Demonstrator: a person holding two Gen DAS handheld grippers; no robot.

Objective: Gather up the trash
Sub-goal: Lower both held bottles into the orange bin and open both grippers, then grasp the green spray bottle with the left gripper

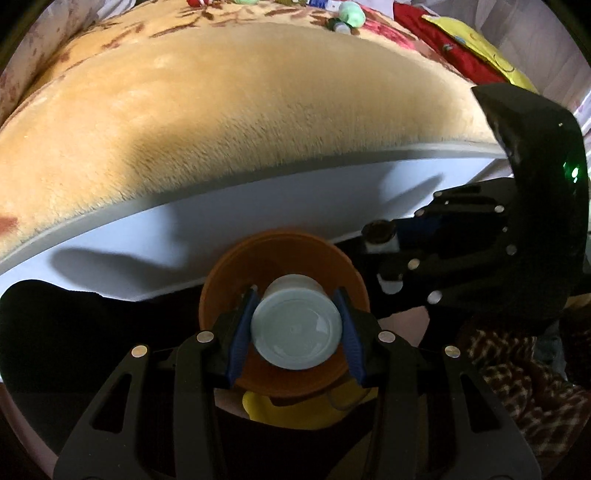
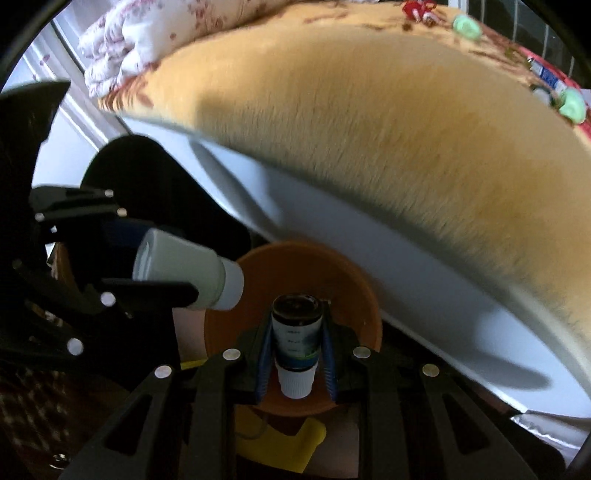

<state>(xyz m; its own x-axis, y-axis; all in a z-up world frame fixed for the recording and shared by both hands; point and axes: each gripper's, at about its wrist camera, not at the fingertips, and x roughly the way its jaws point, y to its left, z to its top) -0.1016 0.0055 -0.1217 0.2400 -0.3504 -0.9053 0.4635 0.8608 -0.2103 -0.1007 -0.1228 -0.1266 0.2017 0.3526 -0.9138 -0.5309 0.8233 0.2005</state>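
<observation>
left tongs (image 1: 295, 325): clamped on a pale grey-green bottle (image 1: 295, 328), blue pads on both sides, base toward the camera.
right tongs (image 2: 295, 350): clamped on a small dark-labelled bottle (image 2: 295, 332) with a white cap, cap end toward the camera.
bin: orange bucket (image 1: 354, 280) on the floor beside the bed, mouth up. Nothing visible inside, but the held bottles hide most of the interior.
position: both bottles hang over the bucket mouth, neither one inside. From the right wrist view the pale bottle (image 2: 184, 269) sits tilted, neck pointing at the bucket (image 2: 351, 280).
cross-check: the right tongs (image 1: 384, 251) show in the left view, just beside the bucket rim, dark bottle (image 1: 376, 232) gripped.
progress: two pieces picked up and carried to the bin, drop not yet done. Judging mid-task.
left to do: let go of both over the bucket. More clutter lies on the tan blanket (image 1: 221, 122) at the far side of the bed: green lumps (image 2: 467, 27), a small tube or carton (image 2: 548, 75). Can't tell which of it counts as trash.
risk: both tongs crowd one opening, and the tilted pale bottle could clip the rim.
other: yellow object (image 2: 295, 439) on the floor below the bucket, unclear what it is.
</observation>
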